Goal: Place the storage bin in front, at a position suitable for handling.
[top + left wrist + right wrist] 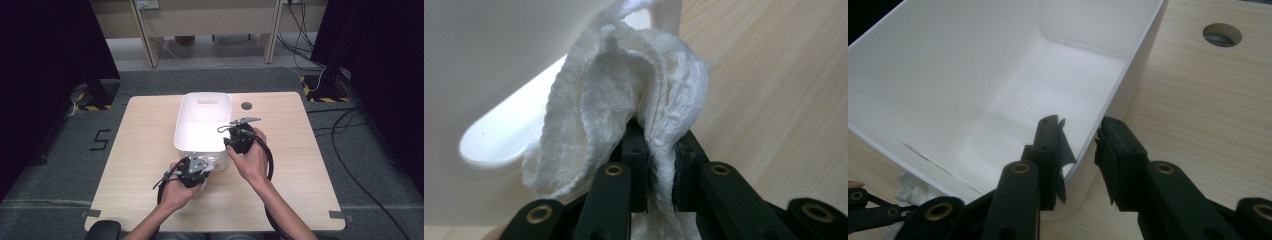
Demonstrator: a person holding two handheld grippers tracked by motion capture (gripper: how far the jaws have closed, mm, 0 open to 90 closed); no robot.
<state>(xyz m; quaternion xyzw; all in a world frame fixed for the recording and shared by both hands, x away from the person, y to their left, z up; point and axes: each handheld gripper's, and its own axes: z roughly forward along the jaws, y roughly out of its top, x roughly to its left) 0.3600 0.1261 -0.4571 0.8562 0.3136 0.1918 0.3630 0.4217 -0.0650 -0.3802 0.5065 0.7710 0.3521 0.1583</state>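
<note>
A white plastic bin [181,131] stands at the middle of the wooden table. My left gripper [209,166] is at the bin's near wall, shut on a crumpled white cloth [624,90]. In the left gripper view the jaws [659,145] pinch the cloth's lower folds, and the cloth is held against the bin's outer wall [499,55] beside its handle slot [499,140]. My right gripper [1080,145] straddles the bin's near right corner [1128,80], one jaw inside and one outside, closed on the wall. The bin's inside looks bare.
The light wooden table [140,150] has a round cable hole [246,106] behind the bin at the right. Grey carpet surrounds the table, with cables on the floor at the right and desk legs at the back.
</note>
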